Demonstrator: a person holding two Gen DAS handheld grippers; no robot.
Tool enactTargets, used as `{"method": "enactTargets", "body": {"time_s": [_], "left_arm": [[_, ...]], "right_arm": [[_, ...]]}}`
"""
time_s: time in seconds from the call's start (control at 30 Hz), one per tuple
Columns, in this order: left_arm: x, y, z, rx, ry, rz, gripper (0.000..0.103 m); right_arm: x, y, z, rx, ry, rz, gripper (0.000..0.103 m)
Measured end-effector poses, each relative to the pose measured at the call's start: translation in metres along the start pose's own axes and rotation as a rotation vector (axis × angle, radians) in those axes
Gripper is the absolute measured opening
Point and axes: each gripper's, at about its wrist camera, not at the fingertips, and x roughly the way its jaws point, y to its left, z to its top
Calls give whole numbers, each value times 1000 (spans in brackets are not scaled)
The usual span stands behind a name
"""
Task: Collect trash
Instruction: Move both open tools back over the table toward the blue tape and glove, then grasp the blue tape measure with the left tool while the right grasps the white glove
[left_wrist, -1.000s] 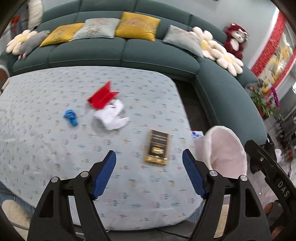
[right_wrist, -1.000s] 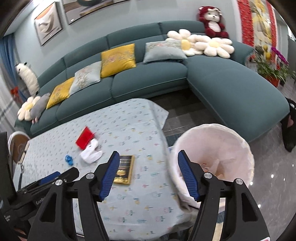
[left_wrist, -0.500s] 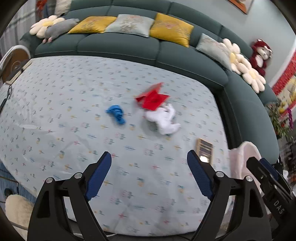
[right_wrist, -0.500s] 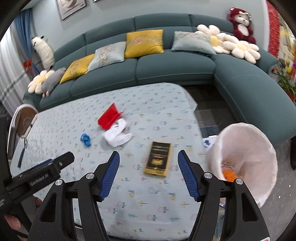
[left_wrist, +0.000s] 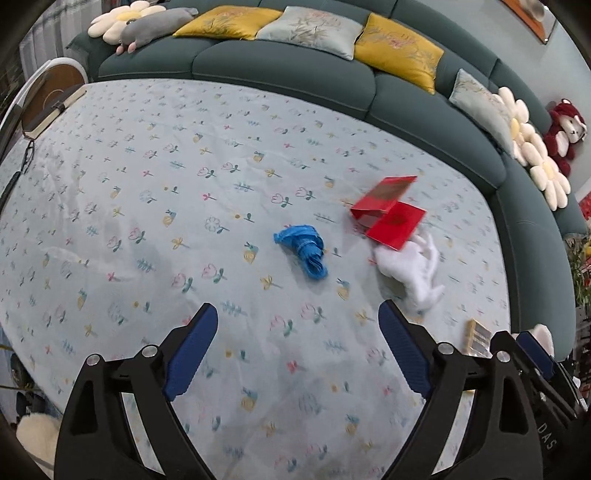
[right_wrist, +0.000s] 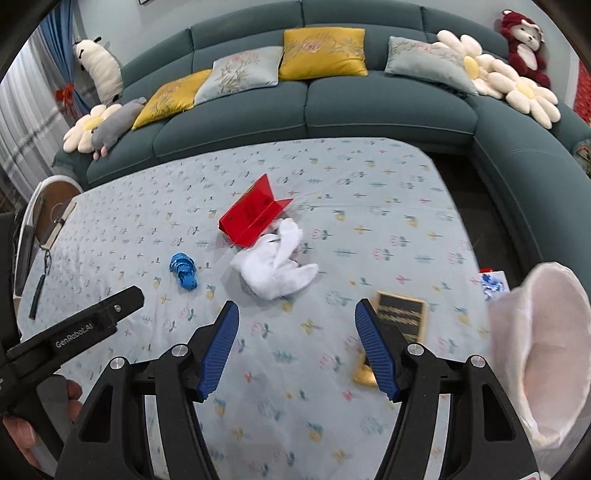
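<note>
A: Where's it at w/ the trash pickup?

B: Reach-in step, by the look of it. Nothing held. Biggest thing is the table (right_wrist: 388, 192) w/ the flowered cloth, then the pale bin (right_wrist: 546, 354) off its right-hand edge, mouth tipped toward the right wrist cam.

A: And the trash itself?

B: All taken from the bin: white crumpled tissue (right_wrist: 275, 264) sits mid-table, well left of it. Red folded card (right_wrist: 255, 214) touches the tissue's far side, partly over it. Dark gold-trimmed box (right_wrist: 400, 314) lies betw. tissue and bin, nearest the bin. Small blue wrapper (right_wrist: 183, 270) is furthest from the bin, left of the tissue.

A: Grippers?

B: Left gripper (left_wrist: 295, 350) has jaws opening, wide apart, only bare cloth betw. them; the blue wrapper (left_wrist: 303, 249) lies just ahead of it. Right gripper (right_wrist: 295, 343) is partway open, empty too, tissue ahead and the box just beside its right finger.

A: Next move?

B: Judgement only: left prob. goes for the wrapper, so lower until the fingers straddle it, then close. It's thin, so pads need to get near the cloth. Right could take tissue or box; can't tell which.
</note>
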Motion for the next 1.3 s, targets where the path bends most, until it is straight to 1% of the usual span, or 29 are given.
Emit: {"method": "enactTargets", "body": {"time_s": [0.23, 0.33, 0.37, 0.47, 0.6, 0.63, 0.7, 0.73, 0.77, 0.8, 0.83, 0.87, 1.0, 1.07, 1.2, 1.3], "left_arm": [[45, -2, 22, 2, 47, 19, 84], [63, -5, 27, 21, 69, 31, 76], [68, -5, 28, 19, 79, 25, 72], [81, -3, 31, 3, 100, 20, 70], [92, -3, 34, 9, 111, 20, 61], [93, -3, 35, 9, 109, 21, 61], [94, -6, 37, 29, 100, 20, 51], [94, -8, 37, 39, 98, 20, 47], [95, -11, 37, 54, 100, 14, 36], [95, -13, 38, 63, 103, 14, 28], [95, -15, 38, 70, 109, 6, 26], [95, -16, 38, 72, 113, -4, 20], [87, -22, 32, 86, 116, -28, 17], [79, -26, 26, 98, 109, -39, 16], [63, -38, 15, 113, 103, -62, 16], [48, -52, 8, 126, 96, -83, 16]], "right_arm": [[46, 16, 15, -17, 42, 3, 63], [64, 21, 18, -18, 63, 8, 63], [70, 22, 19, -19, 70, 6, 63], [86, 26, 20, -17, 91, 7, 63], [99, 28, 21, -13, 106, 6, 63], [101, 27, 21, -13, 111, 9, 63], [106, 26, 22, -13, 116, 5, 63], [108, 25, 23, -12, 119, 3, 62], [111, 24, 23, -10, 125, 7, 58], [113, 24, 23, -9, 132, 11, 51], [115, 23, 22, -6, 146, 21, 47], [116, 22, 21, -3, 154, 31, 37], [109, 20, 17, -8, 154, 46, 22], [101, 16, 15, -5, 147, 58, 18], [80, 7, 12, 23, 119, 68, 14], [57, -4, 9, 43, 85, 70, 13]]}}
